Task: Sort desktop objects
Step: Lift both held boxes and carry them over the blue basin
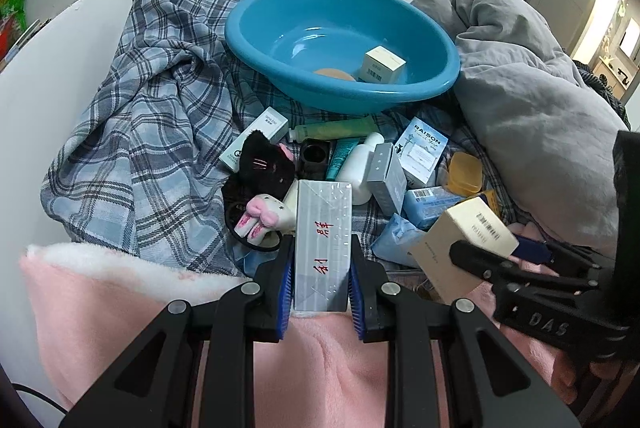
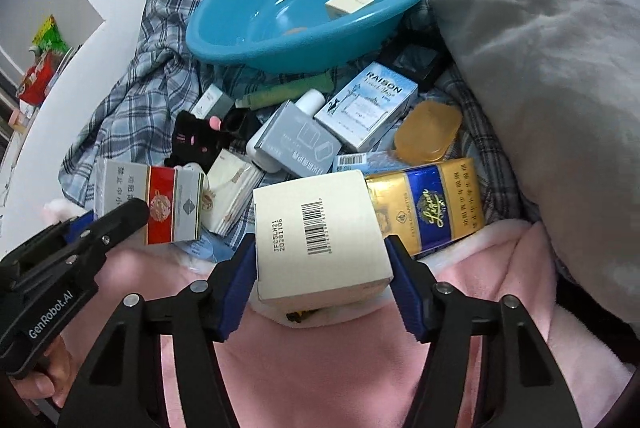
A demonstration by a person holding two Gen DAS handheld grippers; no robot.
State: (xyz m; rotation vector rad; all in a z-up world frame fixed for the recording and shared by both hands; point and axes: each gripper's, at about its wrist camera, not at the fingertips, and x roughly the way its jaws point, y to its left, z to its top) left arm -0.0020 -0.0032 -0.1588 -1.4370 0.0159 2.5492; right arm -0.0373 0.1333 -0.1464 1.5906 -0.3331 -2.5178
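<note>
Right, both hands are loaded at once! The left tool [image 1: 322, 270] is clamped on a grey carton [image 1: 323, 228], blue pads pressed flat on its two long sides, red writing facing up. From the right wrist view that same carton shows a red band, and it hangs above the pink blanket [image 2: 320, 368], clear of the pile. The right tool [image 2: 322, 268] grips a cream box [image 2: 320, 236], barcode up, pads on its left and right faces; the box tilts a little, near edge low. Gripping across the narrow width makes sense, as both are stiff cardboard and should not crush or slip.

Ahead sits the blue basin [image 1: 436, 84], tipped toward us on a plaid cloth [image 1: 152, 116], with a small white box [image 1: 383, 65] and a tan disc [image 1: 334, 74] already inside. So, by my reading, the basin is where things go, and these two look bound for it.

Between the tools and the basin, the heap waits: a RAISON box [image 2: 366, 104], a gold carton [image 2: 436, 206], an amber case [image 2: 428, 132], a green tube [image 1: 336, 127], a white bottle [image 1: 360, 164], a black plush [image 1: 266, 164]. A grey duvet [image 2: 540, 68] crowds the right side, so the carry probably wants a line over the heap's middle.
</note>
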